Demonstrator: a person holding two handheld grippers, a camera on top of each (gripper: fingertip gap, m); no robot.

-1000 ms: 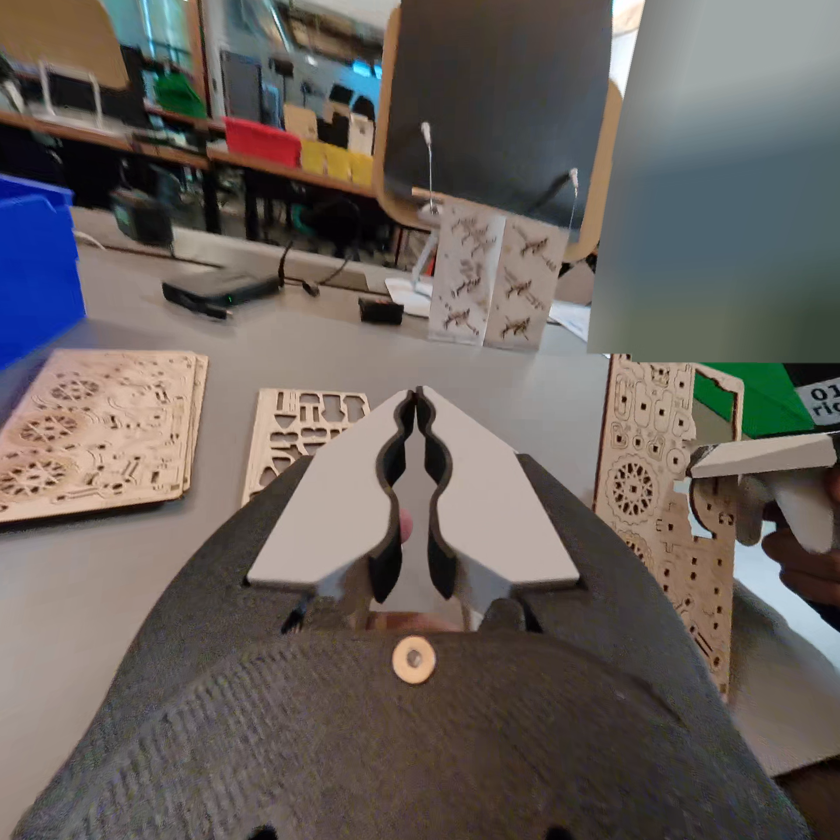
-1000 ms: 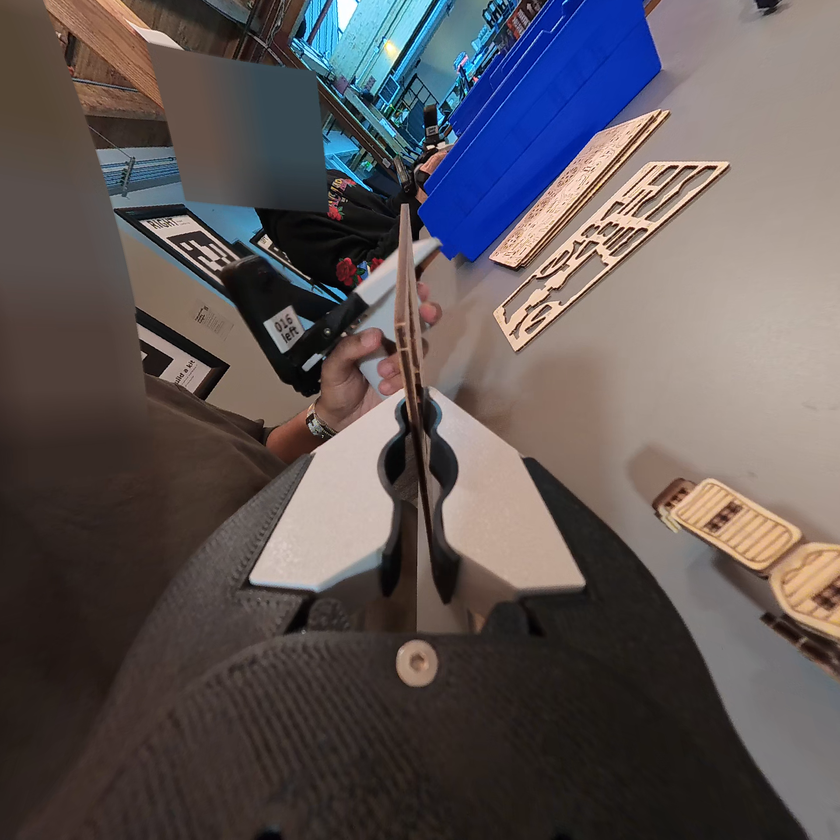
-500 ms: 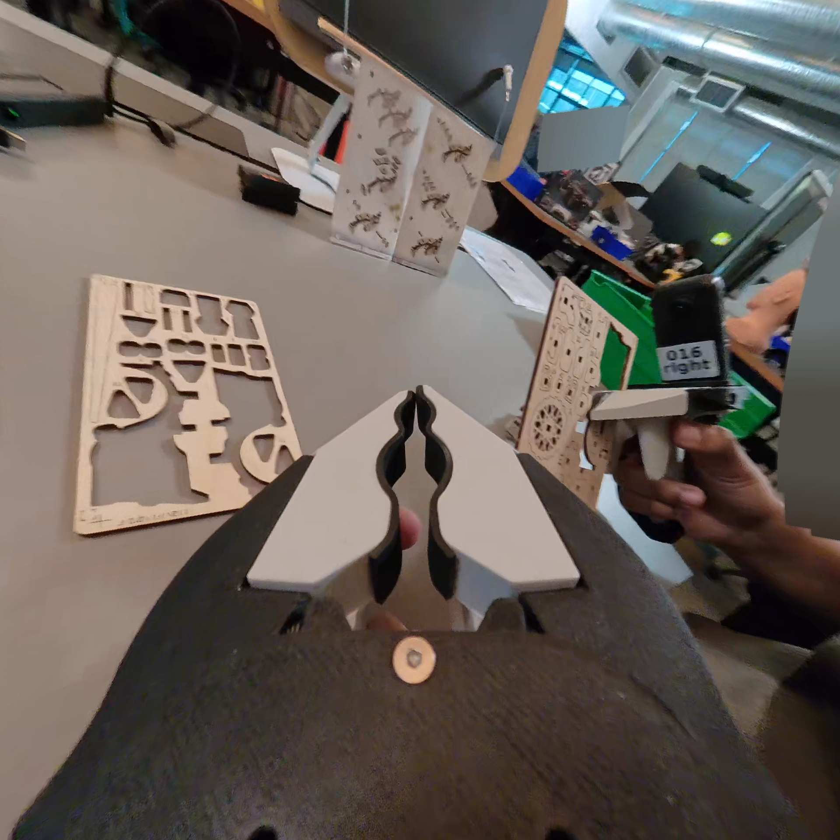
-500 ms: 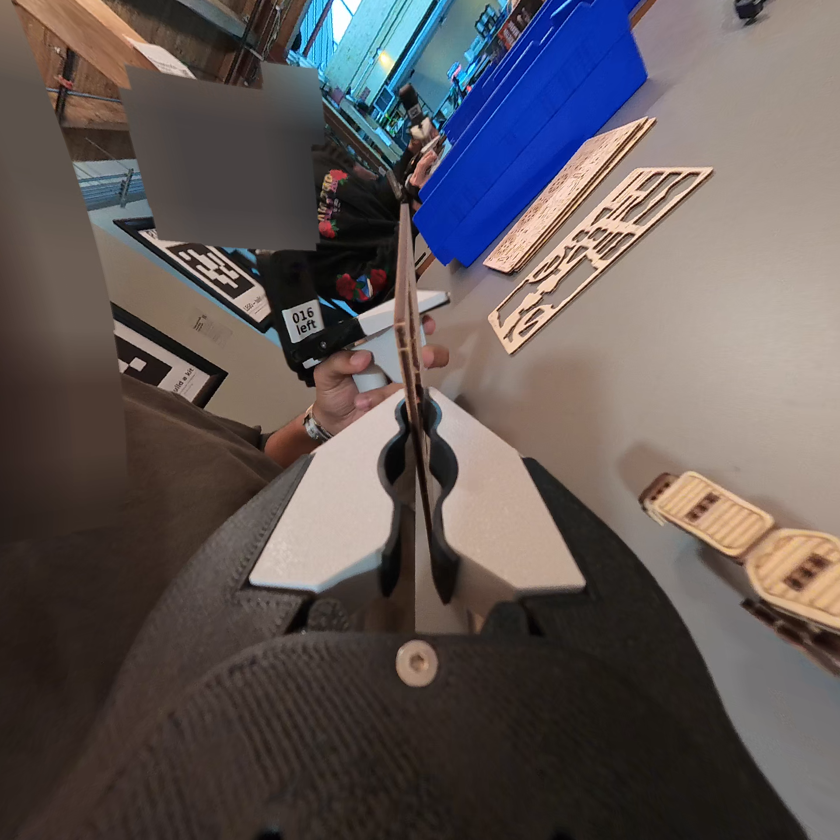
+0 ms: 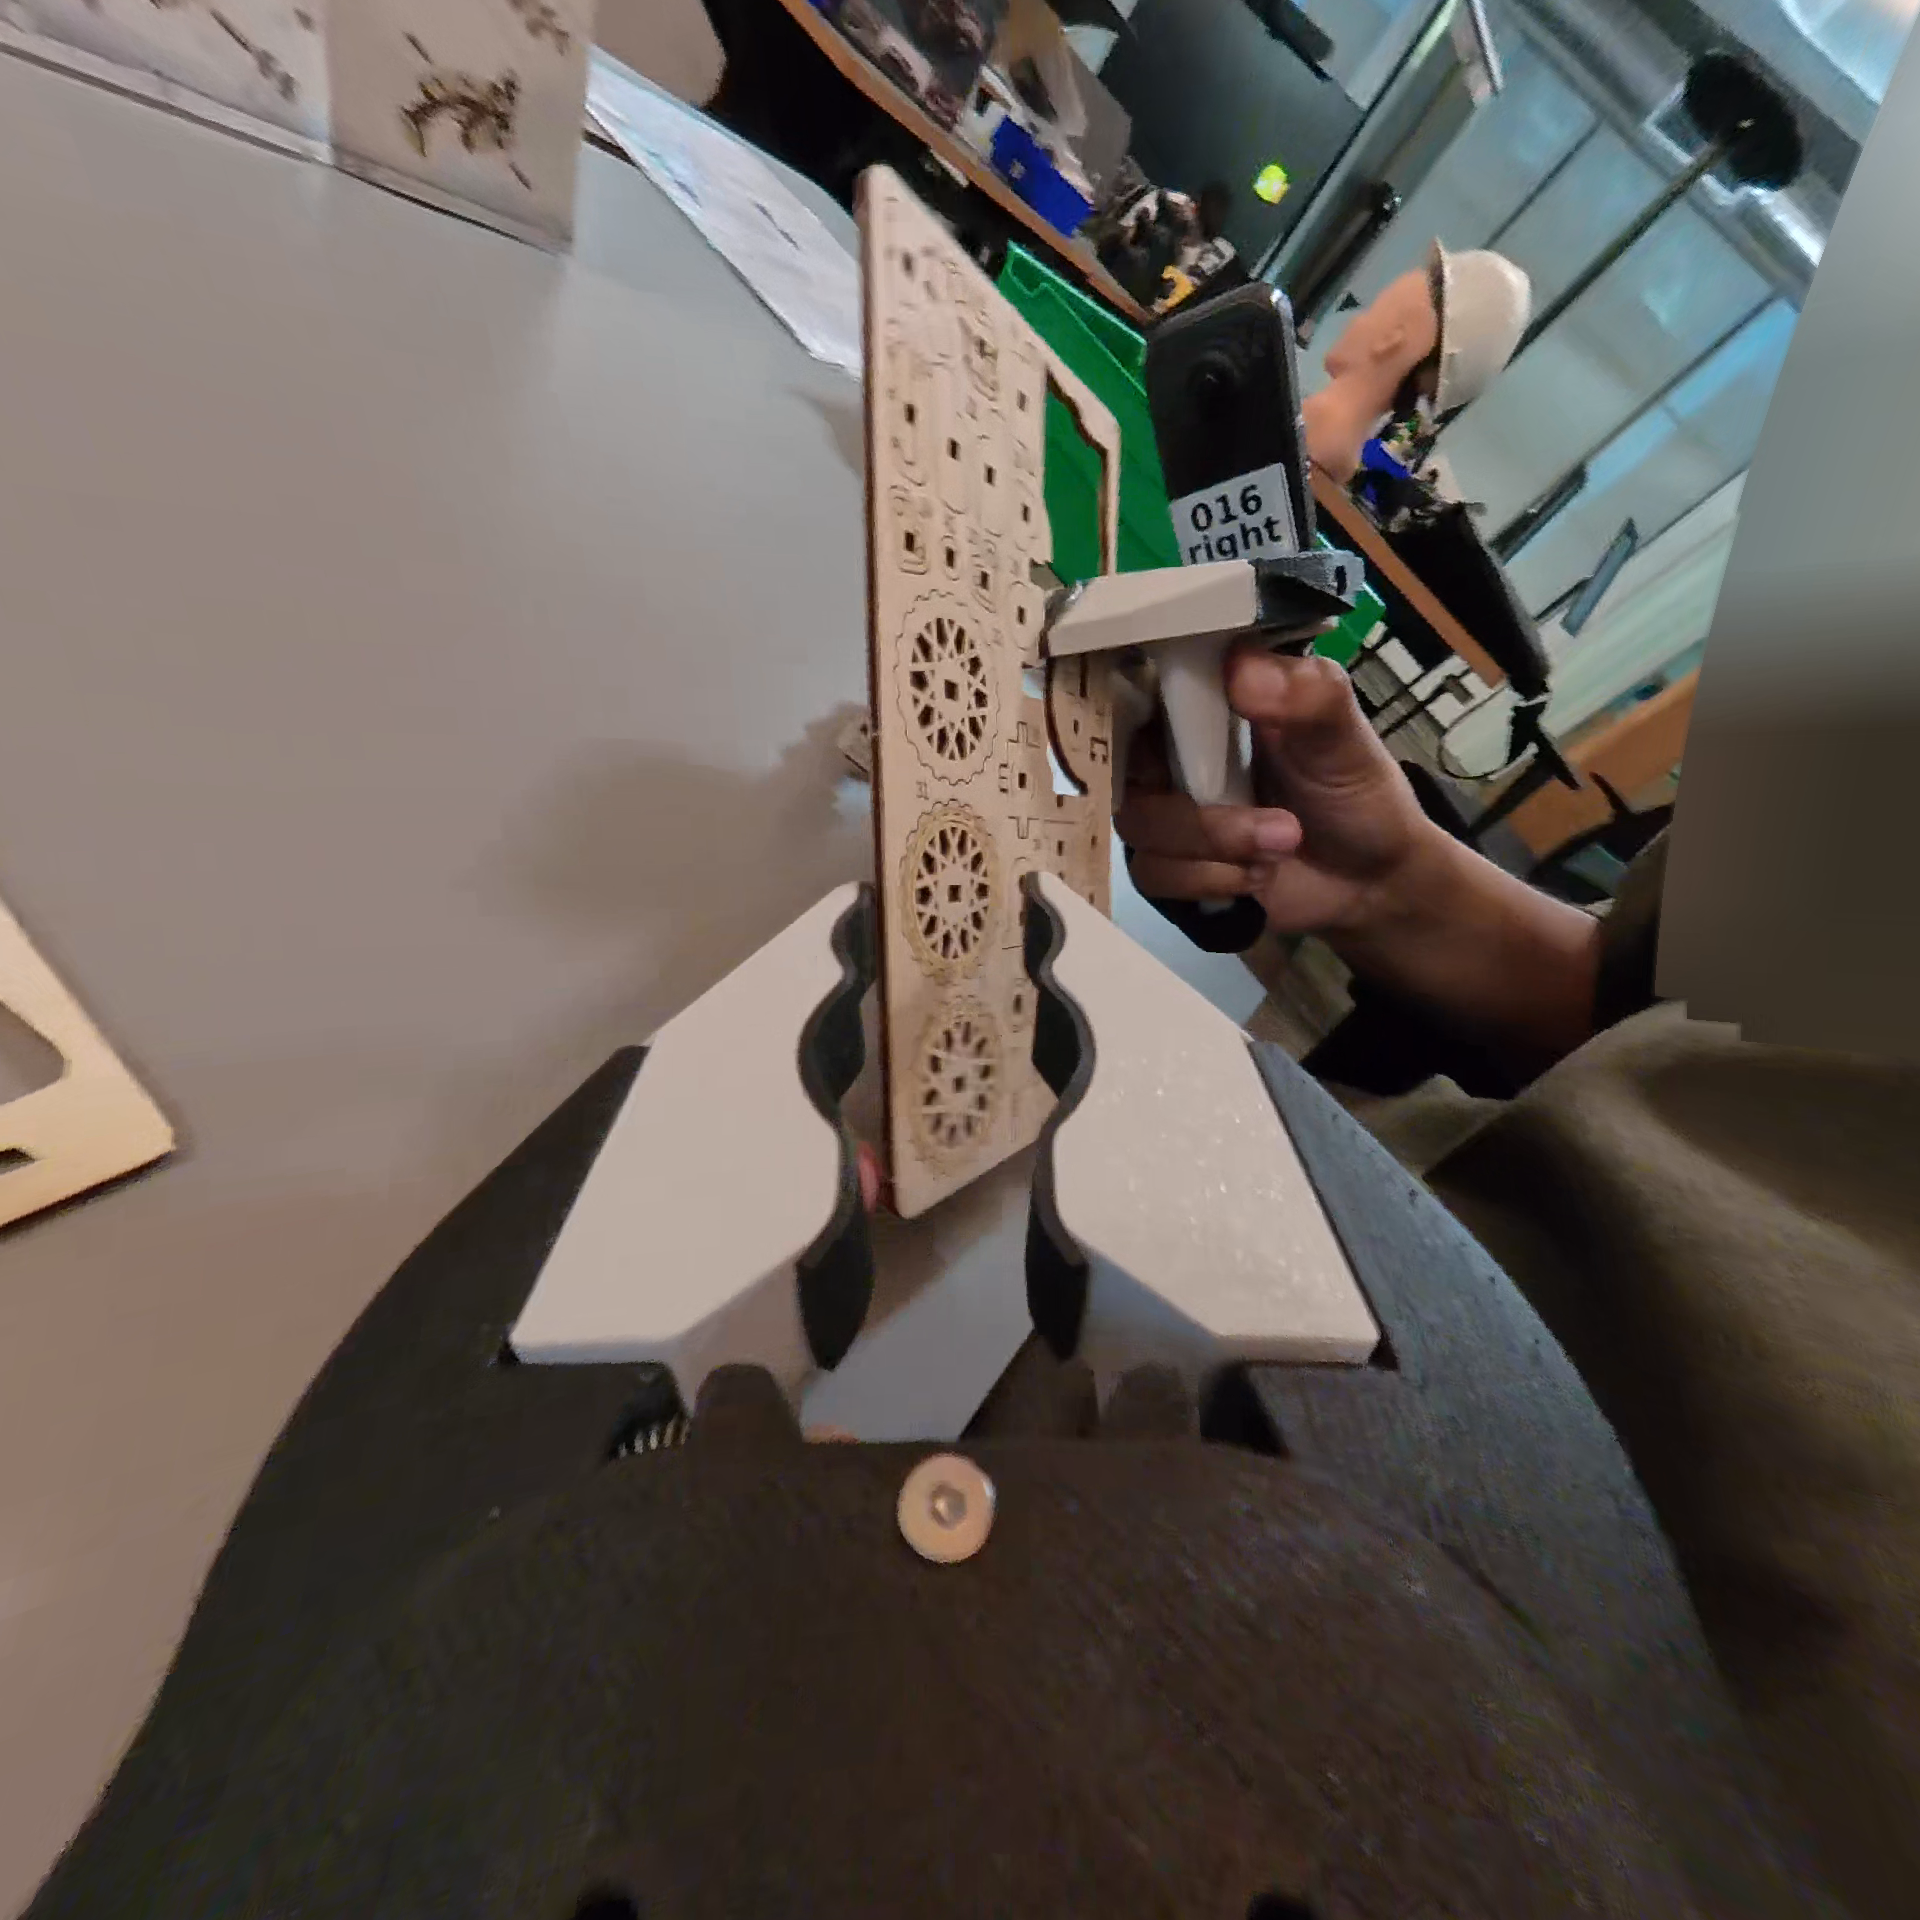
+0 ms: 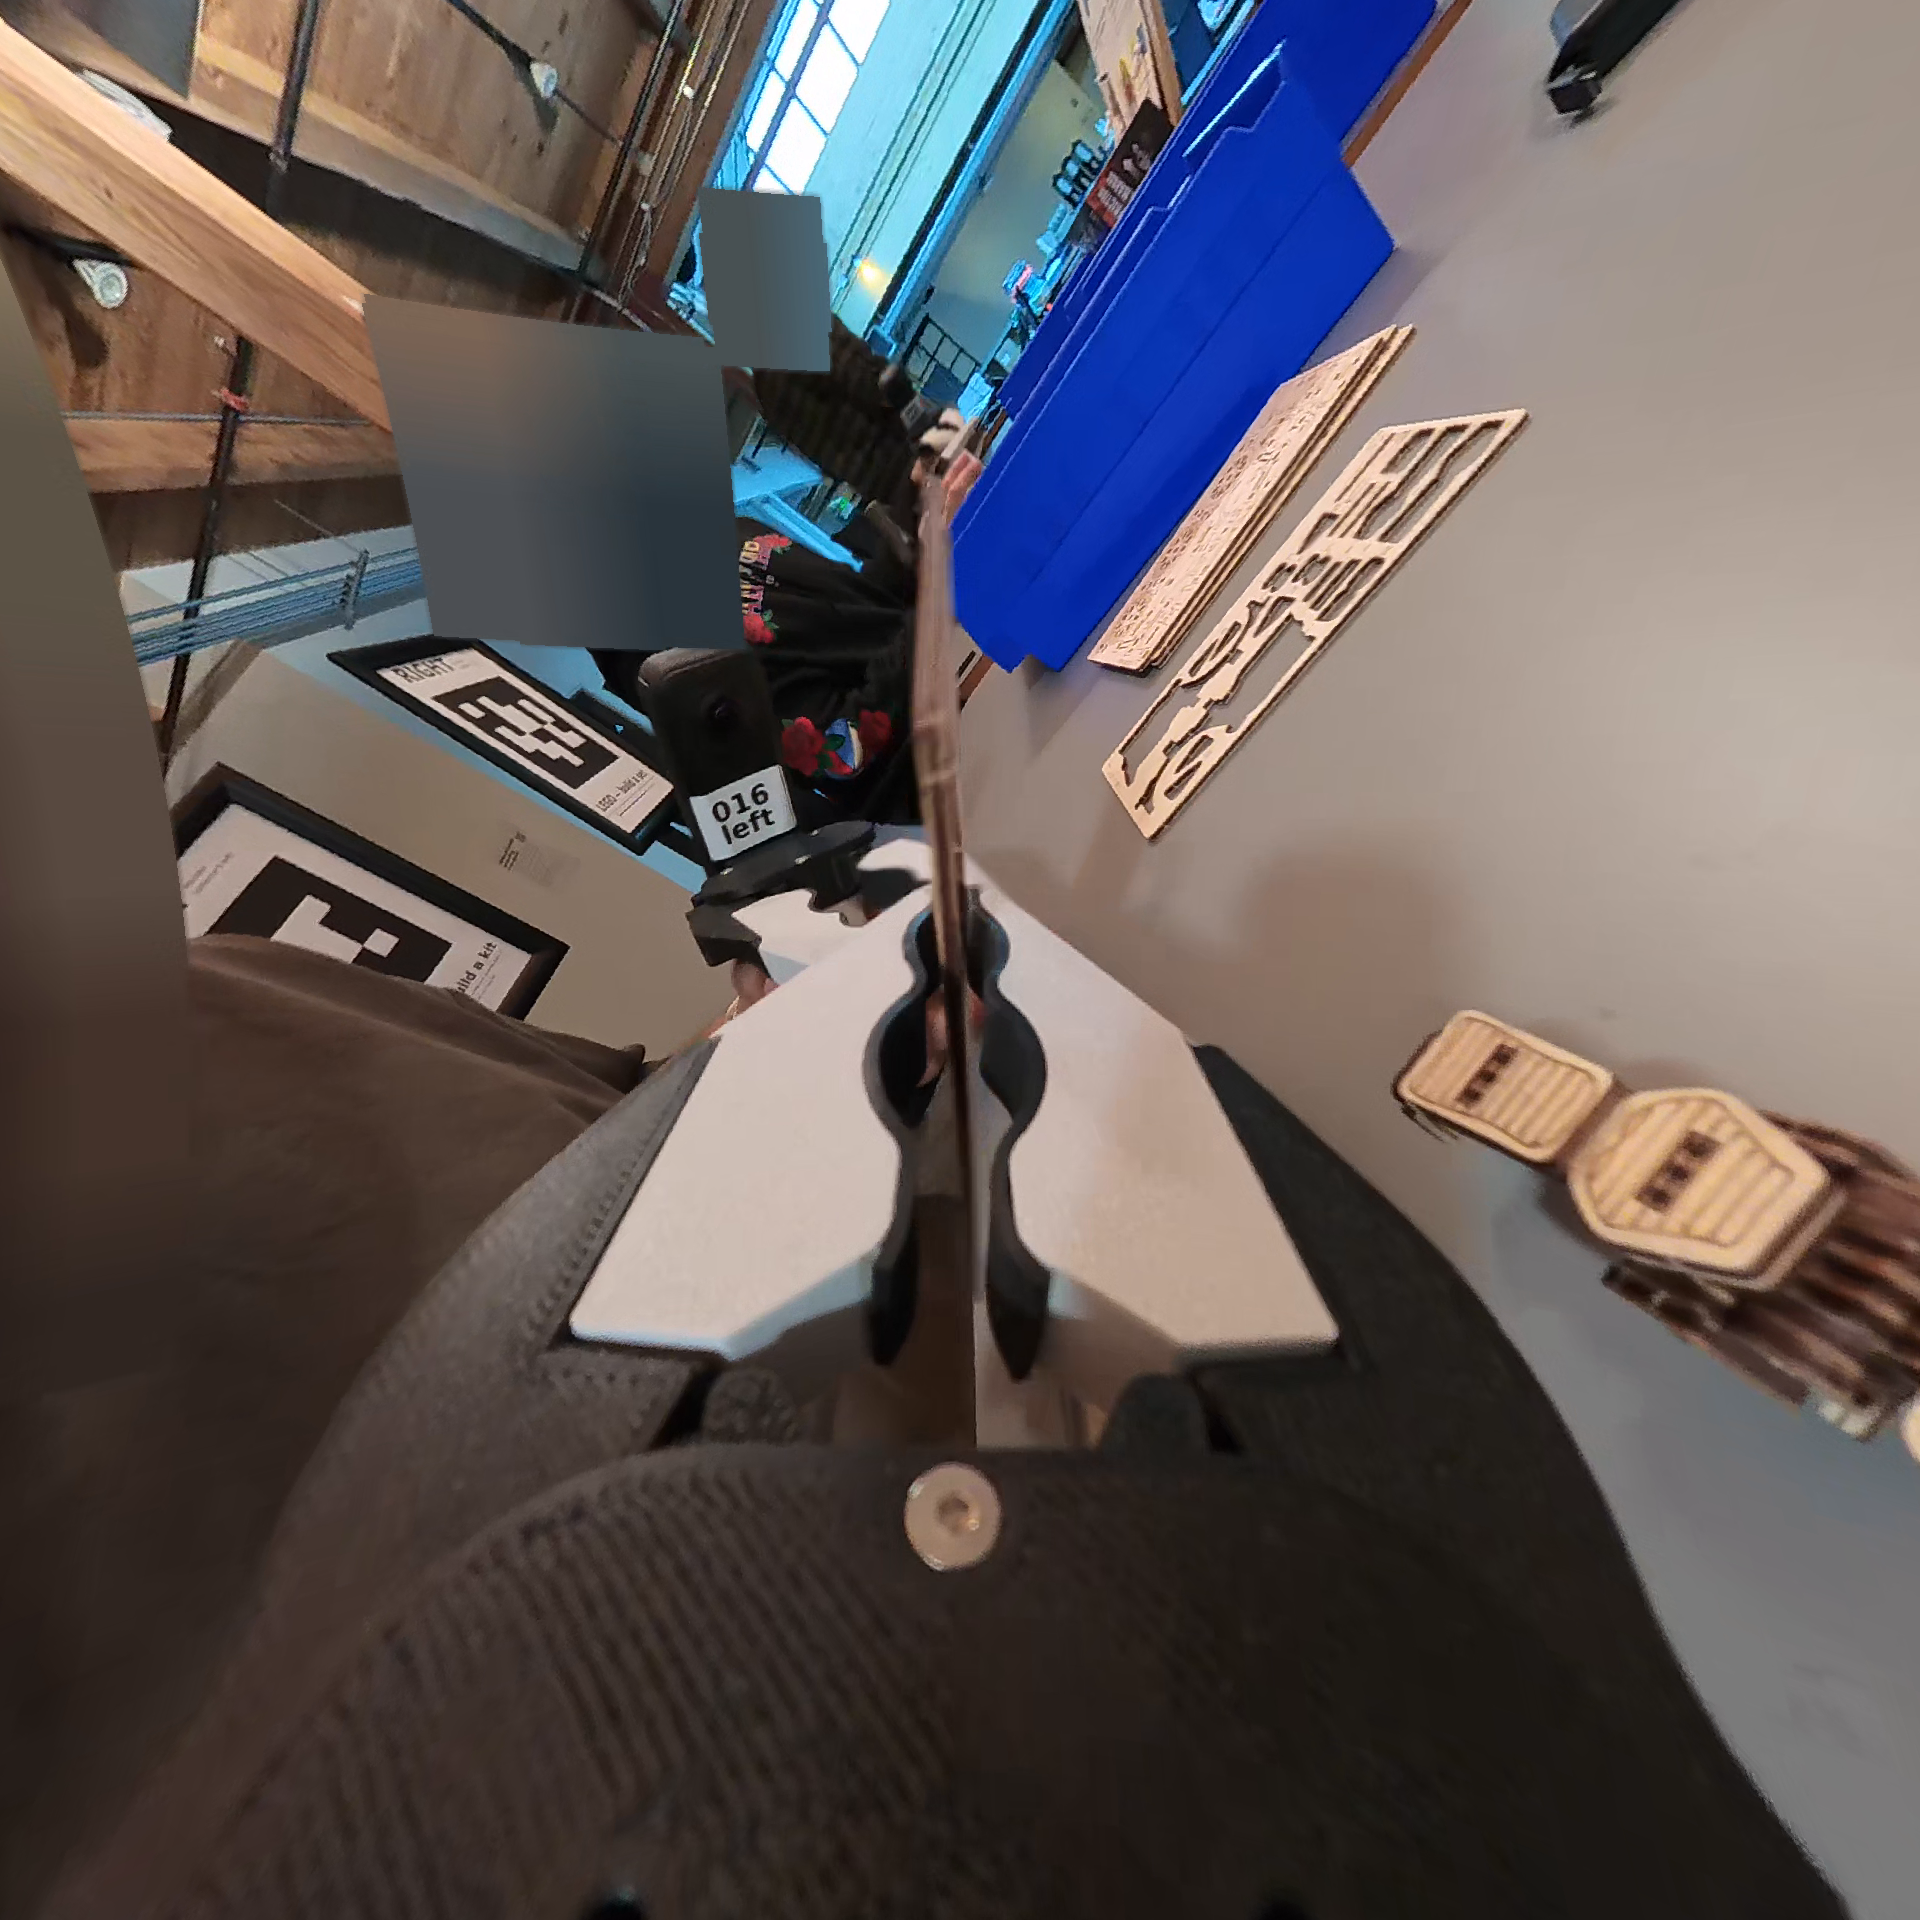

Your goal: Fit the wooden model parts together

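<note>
**Tools meet at an upright wooden sheet**

The right tool (image 6: 951, 940) is pinching a thin, pale laser-cut plywood parts sheet (image 5: 956, 665) by one edge and holds it upright above the grey tabletop (image 5: 416, 520); in the right wrist view the sheet (image 6: 940, 727) shows only edge-on, so its face cannot be read there. The left tool (image 5: 940, 904) has its jaws spread, with the lower end of the sheet standing in the gap; whether either finger touches the wood is hard to tell. The right tool (image 5: 1060, 623) also shows from the side in the left wrist view, with a hand (image 5: 1278, 810) on its grip, and much of the sheet's far edge is hidden behind it. The sheet's bottom corner is masked by the left tool's body.

On the tabletop, a flat punched-out plywood frame (image 6: 1320, 613) lies near a stack of uncut plywood sheets (image 6: 1247, 499), which sits beside a blue plastic bin (image 6: 1174, 395). A partly built wooden model with ribbed panels (image 6: 1621, 1153) lies nearer, cut off at the picture edge. A green bin (image 5: 1070, 416) stands behind the sheet, and the workshop beyond is blurred.
</note>
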